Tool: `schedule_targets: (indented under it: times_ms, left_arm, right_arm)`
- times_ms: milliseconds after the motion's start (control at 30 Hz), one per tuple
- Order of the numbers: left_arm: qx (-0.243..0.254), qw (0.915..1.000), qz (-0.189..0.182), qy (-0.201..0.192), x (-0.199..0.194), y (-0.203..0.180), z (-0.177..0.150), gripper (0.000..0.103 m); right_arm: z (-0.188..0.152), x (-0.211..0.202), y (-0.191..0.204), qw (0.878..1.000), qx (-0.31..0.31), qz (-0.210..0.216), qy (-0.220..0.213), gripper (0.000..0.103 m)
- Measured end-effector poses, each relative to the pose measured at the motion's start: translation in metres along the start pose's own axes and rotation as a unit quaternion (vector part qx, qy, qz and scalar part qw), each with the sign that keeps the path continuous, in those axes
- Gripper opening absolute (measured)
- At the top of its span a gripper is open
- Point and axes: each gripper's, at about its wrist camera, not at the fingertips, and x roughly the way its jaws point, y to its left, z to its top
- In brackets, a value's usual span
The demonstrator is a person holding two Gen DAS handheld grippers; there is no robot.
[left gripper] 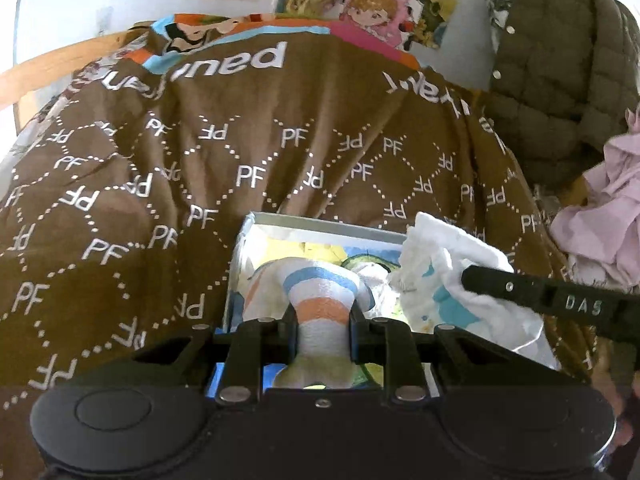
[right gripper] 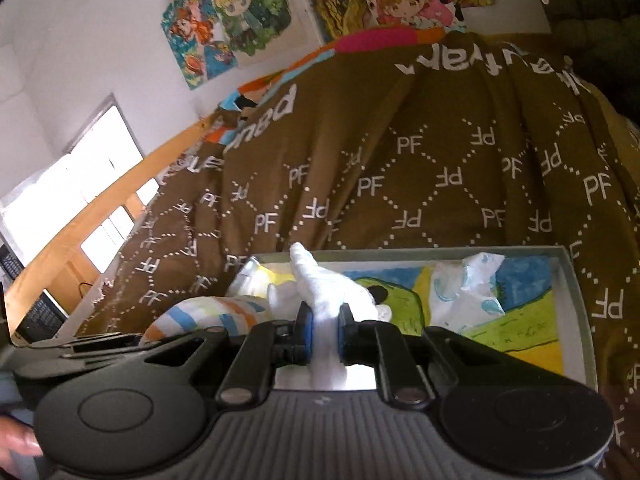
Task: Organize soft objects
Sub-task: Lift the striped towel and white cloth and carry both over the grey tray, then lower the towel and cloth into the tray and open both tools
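Striped sock (left gripper: 320, 300), white with blue and orange bands, held over the near end of the shallow box (left gripper: 320, 227) that lies on the brown bedspread (left gripper: 160, 184); your left gripper (left gripper: 323, 332) has its jaws clenched on the sock's middle. White sock (right gripper: 324, 292), pinched between the blue pads (right gripper: 305, 330) of your right gripper (right gripper: 323, 336), hangs above the same box, just beside the striped one. A white cloth with blue marks (right gripper: 468, 288) already lies crumpled inside. Risks: both grippers crowd one end, so the jaws may collide; a sock let go near the rim may slide off onto the bedspread; soft fabric may cling to a pad.
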Motion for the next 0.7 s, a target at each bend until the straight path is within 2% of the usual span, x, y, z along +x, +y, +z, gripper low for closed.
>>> schedule_targets:
  times_ms: [100,333,700]
  left_arm:
    - [0.020,0.9998,0.004,0.000,0.011,-0.003,-0.004,0.024]
    - [0.025,0.9997,0.001,0.004,0.030,-0.005,-0.015,0.025]
    - [0.037,0.9980,0.003,0.052,0.046,0.008,-0.044,0.029]
  right_arm:
    - [-0.001,0.004,-0.002,1.000,0.003,-0.011,0.006,0.014]
    - [-0.009,0.010,-0.006,1.000,0.012,-0.017,0.011,0.018]
    - [-0.033,0.017,0.003,1.000,0.000,0.003,0.021,0.024]
